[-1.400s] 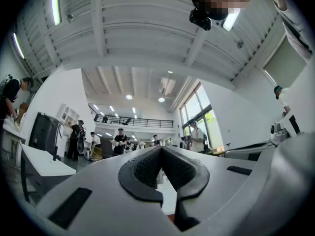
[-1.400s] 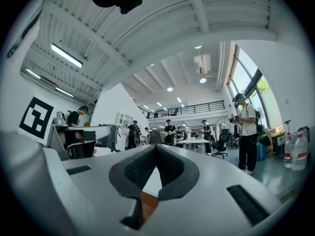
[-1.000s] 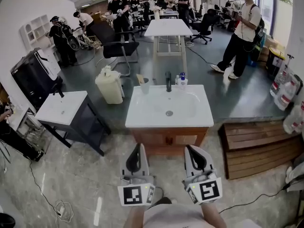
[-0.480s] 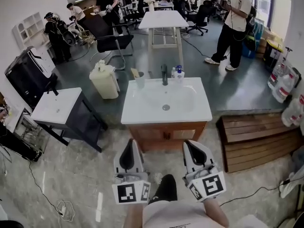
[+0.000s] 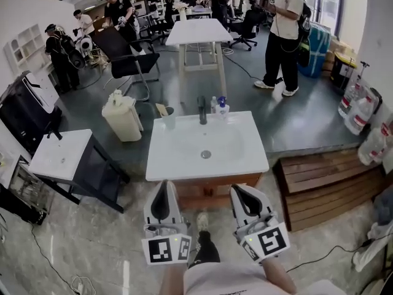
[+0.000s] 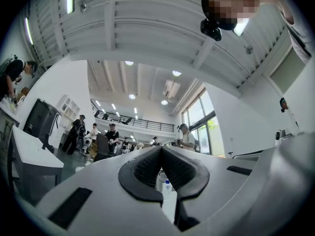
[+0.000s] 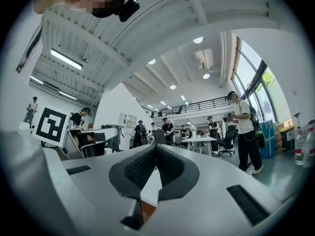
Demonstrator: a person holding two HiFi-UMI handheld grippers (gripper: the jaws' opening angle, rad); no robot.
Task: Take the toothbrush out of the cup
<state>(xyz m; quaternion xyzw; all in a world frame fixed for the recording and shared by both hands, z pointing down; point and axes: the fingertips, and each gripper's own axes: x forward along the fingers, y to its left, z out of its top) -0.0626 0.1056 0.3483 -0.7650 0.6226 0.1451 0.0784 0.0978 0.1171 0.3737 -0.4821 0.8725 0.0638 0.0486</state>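
We list, from the head view: one left hand-held gripper (image 5: 164, 188), lower centre-left of the frame, and one right hand-held gripper (image 5: 237, 190), lower centre-right. Both point up the frame toward the washbasin and are well apart from it, each with its marker cube nearest the camera. Left hand-held gripper (image 6: 161, 149): we find the jaws brought together, ribbed pads meeting at the tips, nothing held. Right hand-held gripper (image 7: 155, 147): likewise, pads meeting at the tips, nothing between them. One white washbasin surface (image 5: 178, 165) on a wooden cabinet, centre of the frame. One cup (image 5: 169, 118), at the back left corner of that surface, just left of the dark faucet (image 5: 201, 108). One toothbrush (image 5: 161, 109), standing in the cup and leaning toward the upper left, touched by neither hand-held gripper. One small bottle (image 5: 221, 107) with a blue top, just right of the faucet. One white jug (image 5: 121, 117) on the floor, left of the basin. One low white-topped stand (image 5: 60, 155), at the left of the frame. One wooden platform (image 5: 322, 186), right of the basin. One long white table (image 5: 198, 31), upper centre, and one person (image 5: 284, 32) standing at upper right.
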